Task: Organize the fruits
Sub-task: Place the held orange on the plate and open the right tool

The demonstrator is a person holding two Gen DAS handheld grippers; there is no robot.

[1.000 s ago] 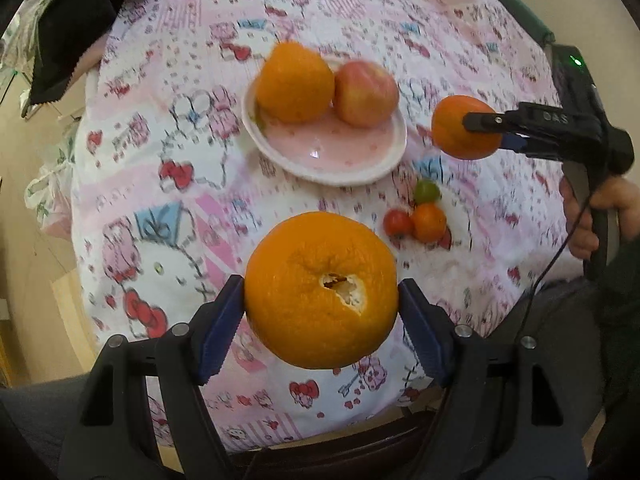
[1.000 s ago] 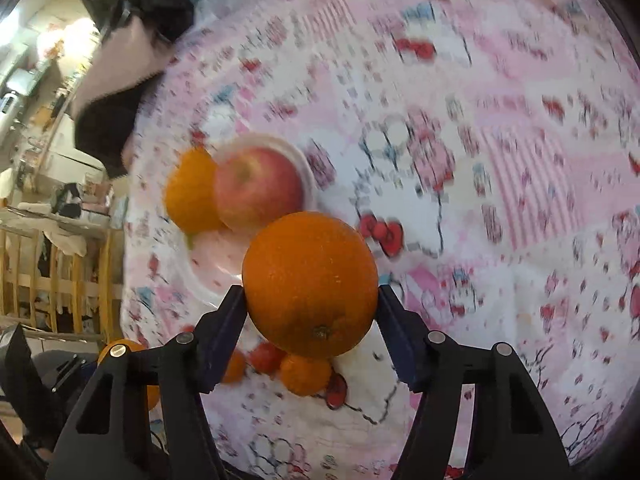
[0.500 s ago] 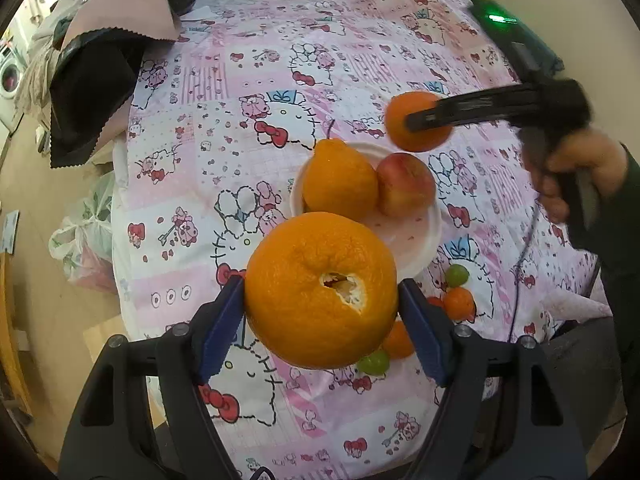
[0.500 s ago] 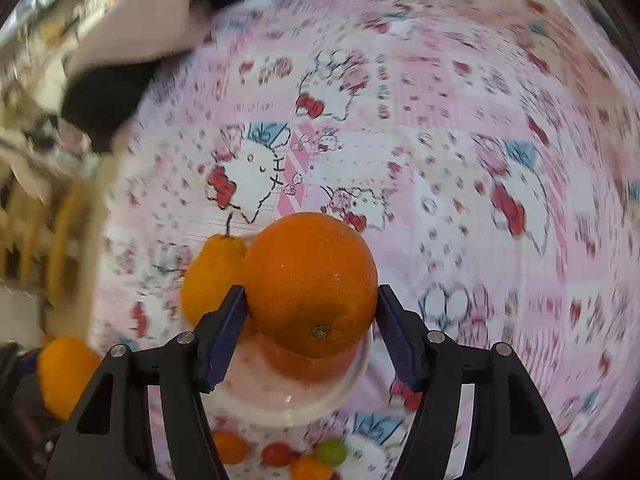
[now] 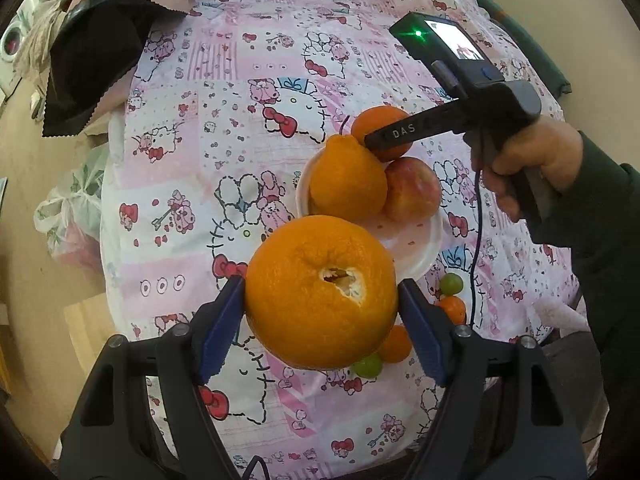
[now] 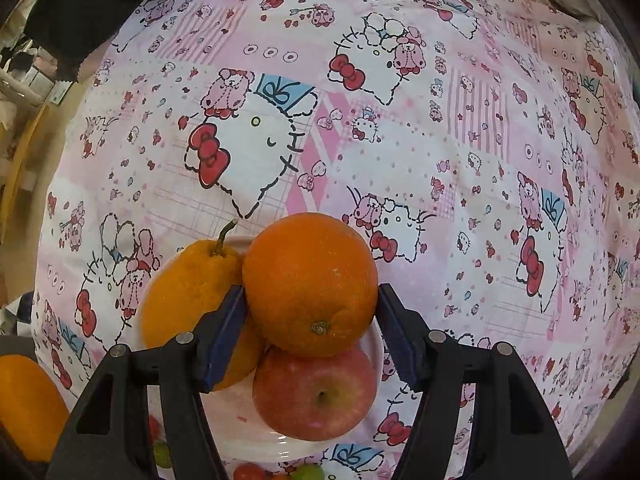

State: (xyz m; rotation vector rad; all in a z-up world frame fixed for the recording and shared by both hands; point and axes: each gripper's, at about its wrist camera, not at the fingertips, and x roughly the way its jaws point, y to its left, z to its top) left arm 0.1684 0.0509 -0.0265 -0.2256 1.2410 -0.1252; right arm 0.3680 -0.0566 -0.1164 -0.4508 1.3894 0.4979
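Note:
My left gripper (image 5: 320,312) is shut on a large orange (image 5: 320,292) with a torn navel, held above the near side of the white plate (image 5: 416,248). On the plate lie a knobbly stemmed orange (image 5: 348,180) and a red apple (image 5: 412,194). My right gripper (image 6: 312,316) is shut on a smooth orange (image 6: 310,288) and holds it just over the far rim of the plate (image 6: 240,432), above the apple (image 6: 316,394) and beside the stemmed orange (image 6: 192,292). The right gripper and its orange (image 5: 380,128) also show in the left wrist view.
Small tomatoes and green grapes (image 5: 452,284) lie on the pink cartoon-print cloth (image 5: 240,120) near the plate's near edge. Black and pink cloths (image 5: 100,56) lie at the far left corner. A plastic bag (image 5: 64,216) sits on the floor to the left.
My right gripper has carried its orange down and in, from above the far side of the plate to just over the fruit on it. My left gripper has held its place with the large orange.

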